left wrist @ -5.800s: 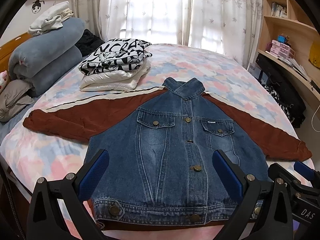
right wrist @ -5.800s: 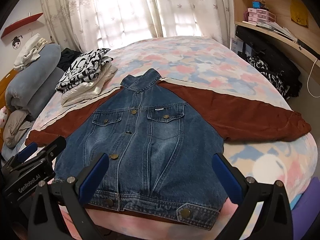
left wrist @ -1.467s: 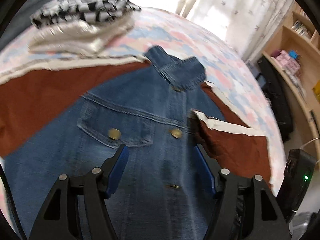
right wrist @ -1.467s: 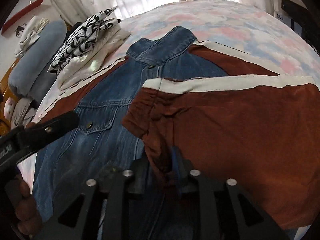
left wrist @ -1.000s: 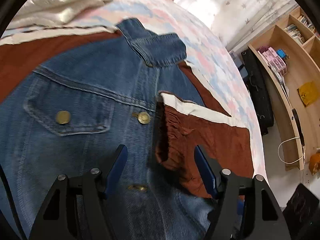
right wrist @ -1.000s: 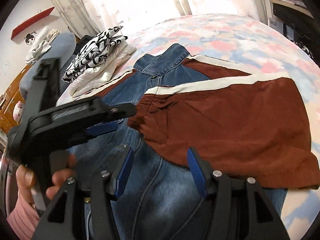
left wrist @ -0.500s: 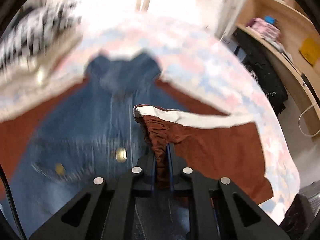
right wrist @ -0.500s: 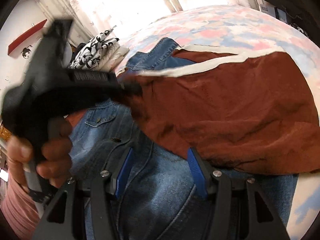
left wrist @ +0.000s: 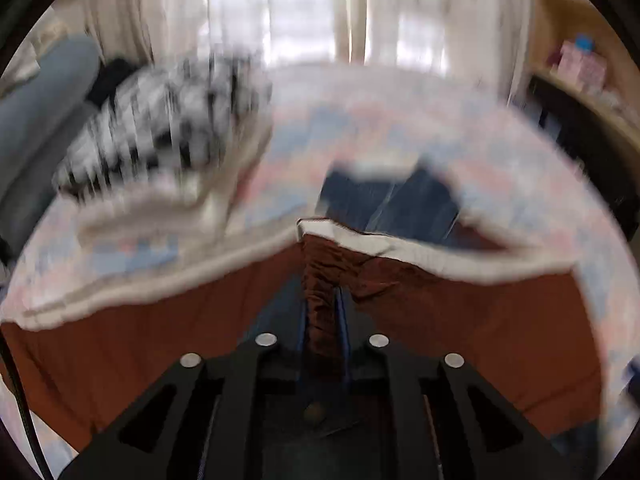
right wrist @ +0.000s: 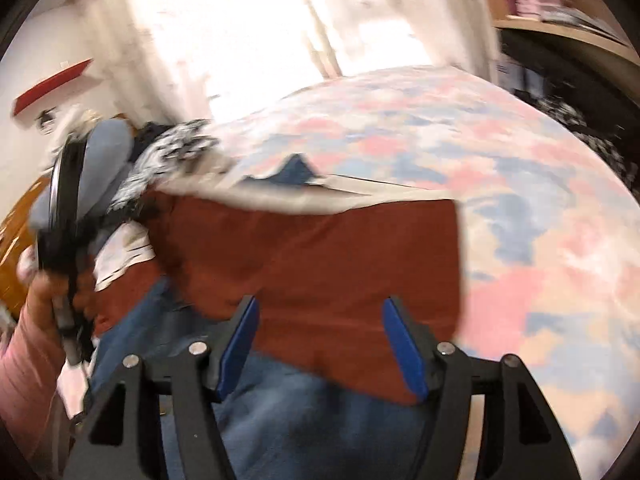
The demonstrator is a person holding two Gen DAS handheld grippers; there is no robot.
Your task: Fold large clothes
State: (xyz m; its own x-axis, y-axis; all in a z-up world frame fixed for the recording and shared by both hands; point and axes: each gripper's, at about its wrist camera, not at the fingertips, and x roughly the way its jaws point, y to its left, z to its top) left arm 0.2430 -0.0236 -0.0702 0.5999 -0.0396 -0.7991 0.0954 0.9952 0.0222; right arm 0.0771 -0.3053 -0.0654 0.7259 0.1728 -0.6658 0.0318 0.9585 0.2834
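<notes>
Left gripper (left wrist: 323, 320) pinched tight on the bunched cuff of the rust sleeve (left wrist: 320, 276), lifted over the denim jacket (left wrist: 394, 200) lying at twelve o'clock on the bed (right wrist: 520, 184). Right gripper (right wrist: 320, 344) opening, pads clear of the cloth. Risk judged: thin grip slipping, sleeve dropping crooked or dragging the jacket askew.

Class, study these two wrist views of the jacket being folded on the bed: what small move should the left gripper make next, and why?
Probably carry the pinched cuff a little further across the denim body and lay it flat. The left gripper is shut on the bunched brown sleeve, which is lifted and crumpled, not yet lying smooth. The right gripper, its jaws opening, presses on nothing.
</notes>
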